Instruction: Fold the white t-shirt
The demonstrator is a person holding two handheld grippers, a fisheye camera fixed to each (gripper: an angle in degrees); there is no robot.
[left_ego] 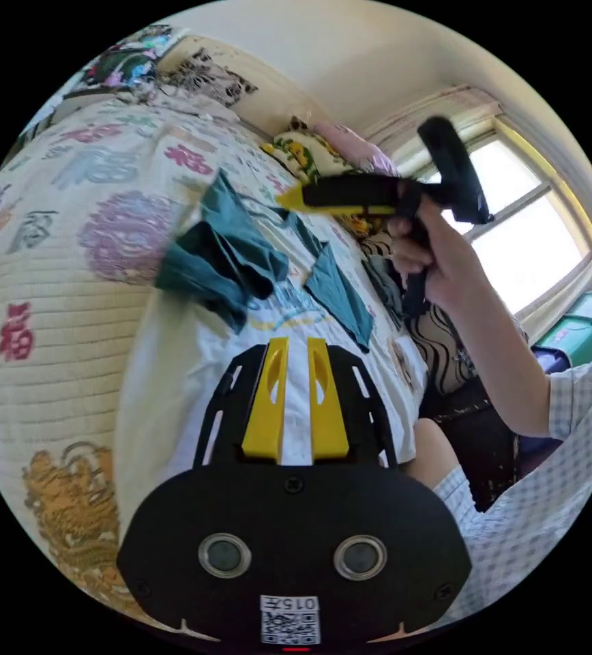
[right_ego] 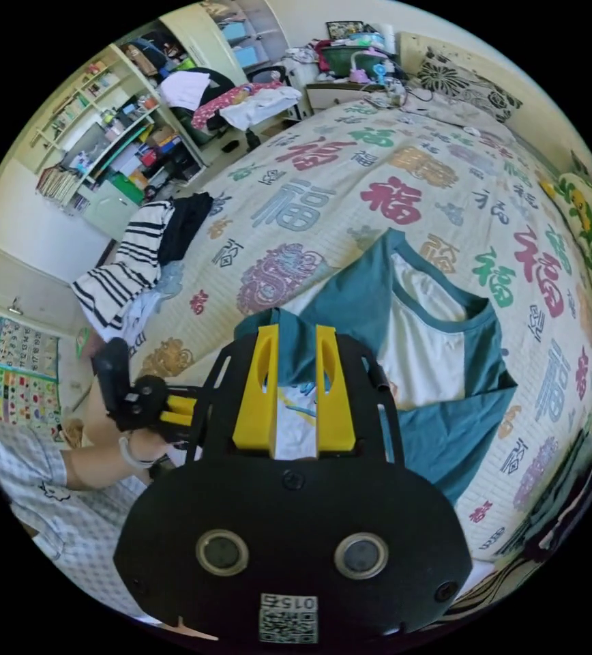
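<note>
My tongs are both black bodied with bright yellow jaws, same on the left gripper and the right gripper. The t-shirt is white in the body with teal sleeves and a teal neck band, plus some light blue and yellow print on the front. The bedspread under it is cream, covered in big characters in red, green, blue-grey and orange, with purple round motifs and an orange-gold one near the edge. There's a black and white striped garment at the bed's edge. My sleeve is a pale small check.
</note>
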